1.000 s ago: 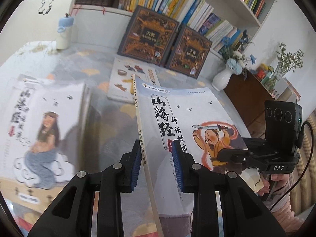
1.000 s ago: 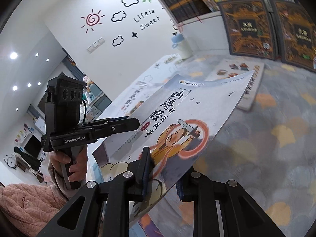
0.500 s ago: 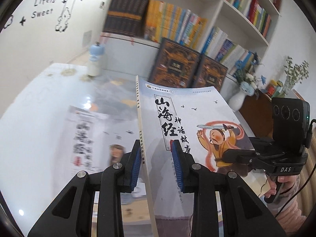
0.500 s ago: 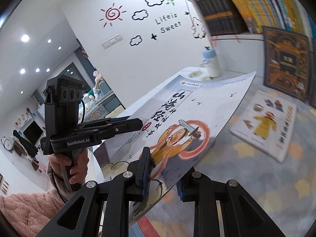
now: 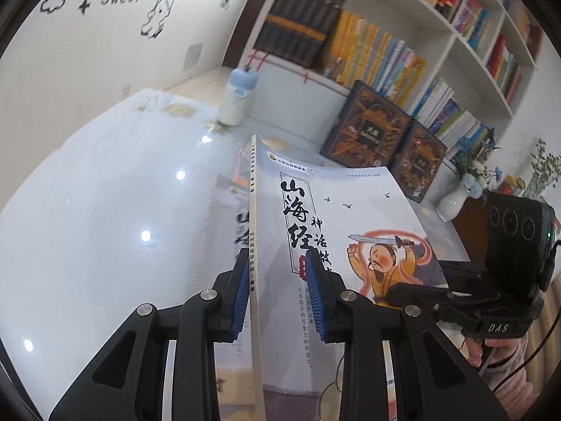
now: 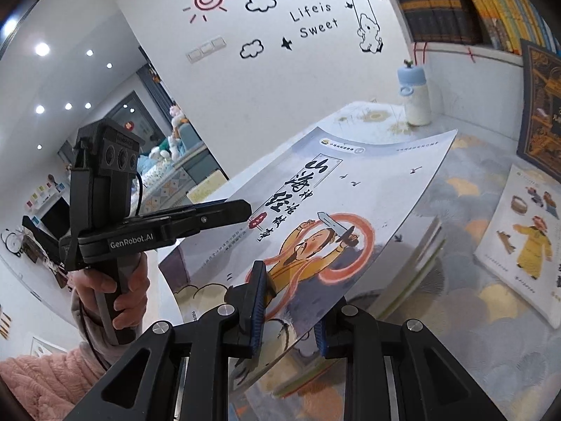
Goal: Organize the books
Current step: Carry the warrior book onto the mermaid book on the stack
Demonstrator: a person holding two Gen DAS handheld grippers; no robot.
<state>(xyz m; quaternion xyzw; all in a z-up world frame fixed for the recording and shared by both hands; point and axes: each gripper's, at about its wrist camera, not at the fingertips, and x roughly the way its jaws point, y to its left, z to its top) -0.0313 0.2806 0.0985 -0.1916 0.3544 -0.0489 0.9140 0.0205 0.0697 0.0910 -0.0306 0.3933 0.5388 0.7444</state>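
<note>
Paperback (image 5: 336,217) with the sword-waving figure on its cover is held clear of the table (image 5: 105,210) by both grippers at once, in the air above the other books lying there.

Left gripper (image 5: 277,301): jaws nearly together, pinching the book at its spine edge. In the left wrist view the left blue pad lies against the spine and the right pad sits on the front cover.

Right gripper (image 6: 287,308): jaws close together, pinching the free edge of the same book near its lower corner; the cover runs between the two blue pads.

Handling, as judged from the pictures:
- Thin and light; no strain in either grip.
- Soft cover. The page block fans slightly under the front cover in the right wrist view (the free side is the floppy side).
- The spine is the stiffest line, so the left grip is the one to trust; the right mostly keeps the pages from splaying.
- The cover looks glossy, so it could slip under a light pinch if tilted steeply.

Another book (image 6: 526,231) lies flat on the patterned mat (image 6: 455,351) to the right. The shelf (image 5: 403,70) behind is already packed.
</note>
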